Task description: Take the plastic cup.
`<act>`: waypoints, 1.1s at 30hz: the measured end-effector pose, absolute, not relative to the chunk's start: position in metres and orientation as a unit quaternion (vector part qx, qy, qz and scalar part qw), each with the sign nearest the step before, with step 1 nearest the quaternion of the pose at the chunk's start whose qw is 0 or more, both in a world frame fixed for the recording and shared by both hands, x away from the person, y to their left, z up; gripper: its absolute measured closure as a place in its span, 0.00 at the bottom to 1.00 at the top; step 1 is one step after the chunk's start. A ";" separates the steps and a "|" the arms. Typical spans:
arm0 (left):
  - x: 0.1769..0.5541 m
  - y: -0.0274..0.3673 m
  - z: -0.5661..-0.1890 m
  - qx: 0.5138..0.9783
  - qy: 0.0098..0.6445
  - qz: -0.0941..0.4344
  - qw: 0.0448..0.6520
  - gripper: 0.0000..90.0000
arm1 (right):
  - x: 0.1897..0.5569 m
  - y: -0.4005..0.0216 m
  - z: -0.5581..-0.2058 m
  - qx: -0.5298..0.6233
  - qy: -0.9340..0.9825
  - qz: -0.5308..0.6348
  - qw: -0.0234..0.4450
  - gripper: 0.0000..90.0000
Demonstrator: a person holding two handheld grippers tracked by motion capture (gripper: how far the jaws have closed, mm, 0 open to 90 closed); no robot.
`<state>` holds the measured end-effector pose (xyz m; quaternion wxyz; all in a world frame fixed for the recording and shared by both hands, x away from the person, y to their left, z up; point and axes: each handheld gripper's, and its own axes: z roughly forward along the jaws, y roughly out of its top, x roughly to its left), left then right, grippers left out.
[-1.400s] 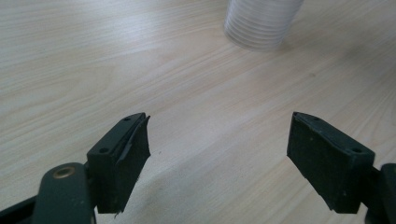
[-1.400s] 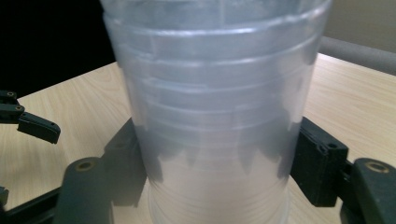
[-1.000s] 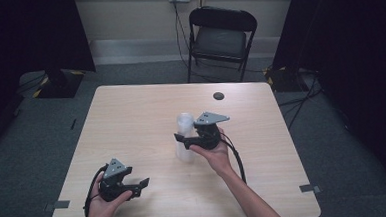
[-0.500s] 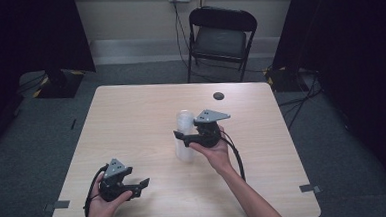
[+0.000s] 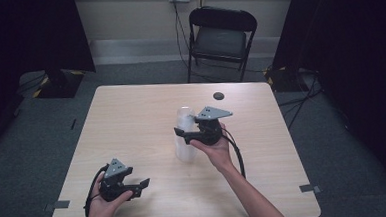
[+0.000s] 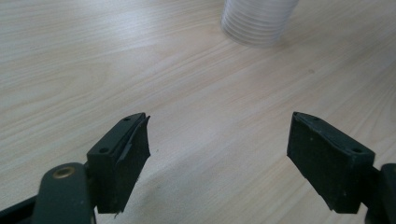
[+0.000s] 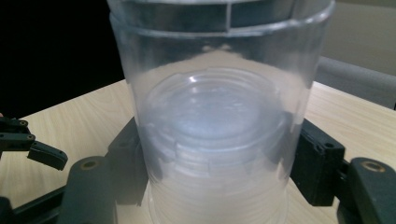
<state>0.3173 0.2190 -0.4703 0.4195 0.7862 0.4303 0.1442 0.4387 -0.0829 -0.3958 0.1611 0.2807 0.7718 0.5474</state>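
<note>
The tabletop (image 5: 131,121) carries everything here, pale wood with a small dark disc (image 5: 218,95) near its far edge. Around its middle stands a stack of clear plastic cups (image 5: 185,134), upright, long axis vertical, mouth up; looking through the wall from my right claw, I see only nested cup bottoms inside. My right claw (image 5: 181,134) has just been closing, and its jaws sit against both sides of the stack. My left claw (image 5: 144,183) rests at the near left, well apart from the cups, jaws spread wide with only bare wood between them.
</note>
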 end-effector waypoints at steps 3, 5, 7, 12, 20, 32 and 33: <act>0.317 0.219 -0.471 0.786 0.432 0.141 0.419 0.23 | 0.438 -0.082 -0.393 0.280 0.770 0.549 0.165 0.34; 0.317 0.219 -0.471 0.788 0.431 0.140 0.418 0.23 | 0.438 -0.081 -0.392 0.279 0.770 0.550 0.164 0.34; 0.317 0.219 -0.471 0.788 0.431 0.140 0.418 0.23 | 0.438 -0.081 -0.390 0.278 0.769 0.552 0.163 0.35; 0.317 0.219 -0.471 0.788 0.430 0.140 0.418 0.23 | 0.438 -0.081 -0.385 0.278 0.767 0.555 0.165 0.35; 0.317 0.219 -0.471 0.788 0.430 0.140 0.418 0.23 | 0.438 -0.081 -0.379 0.279 0.763 0.561 0.159 0.35; 0.318 0.219 -0.471 0.789 0.430 0.140 0.417 0.23 | 0.438 -0.084 -0.368 0.279 0.754 0.573 0.160 0.35; 0.318 0.219 -0.471 0.789 0.430 0.139 0.417 0.23 | 0.438 -0.084 -0.367 0.278 0.753 0.574 0.160 0.35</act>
